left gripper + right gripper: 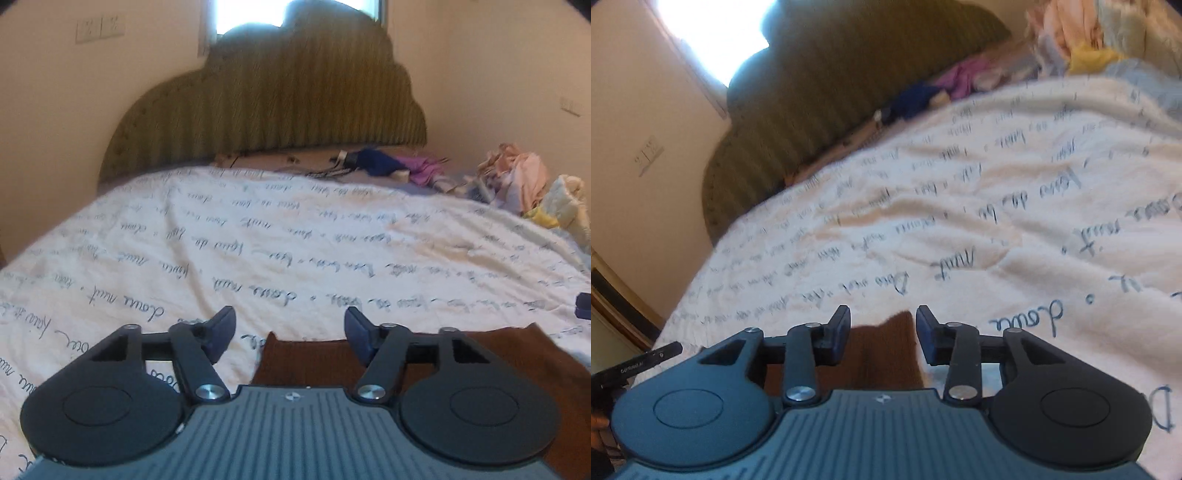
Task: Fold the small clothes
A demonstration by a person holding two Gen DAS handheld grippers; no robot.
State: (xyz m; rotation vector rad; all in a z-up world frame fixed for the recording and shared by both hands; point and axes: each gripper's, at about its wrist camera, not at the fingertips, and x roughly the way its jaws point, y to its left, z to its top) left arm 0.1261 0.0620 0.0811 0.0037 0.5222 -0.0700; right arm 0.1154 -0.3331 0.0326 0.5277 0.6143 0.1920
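Brown garment [498,354] lies flat on the bed [295,240], at 6 o'clock in both views. Left tool [290,334] spread wide, right tool [882,332] partly spread, nothing pinched. Risk: pinching the bedcover too, dragging the fold askew.

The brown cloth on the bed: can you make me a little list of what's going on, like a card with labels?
cloth: brown cloth, lying flat on the bed cover
bed cover: white with blue handwriting
left gripper: open, nothing between its fingers, over the cloth's edge
right gripper: open, the cloth seen through the gap, not pinched
far side: pile of clothes near the green headboard
fold: cannot tell how far along
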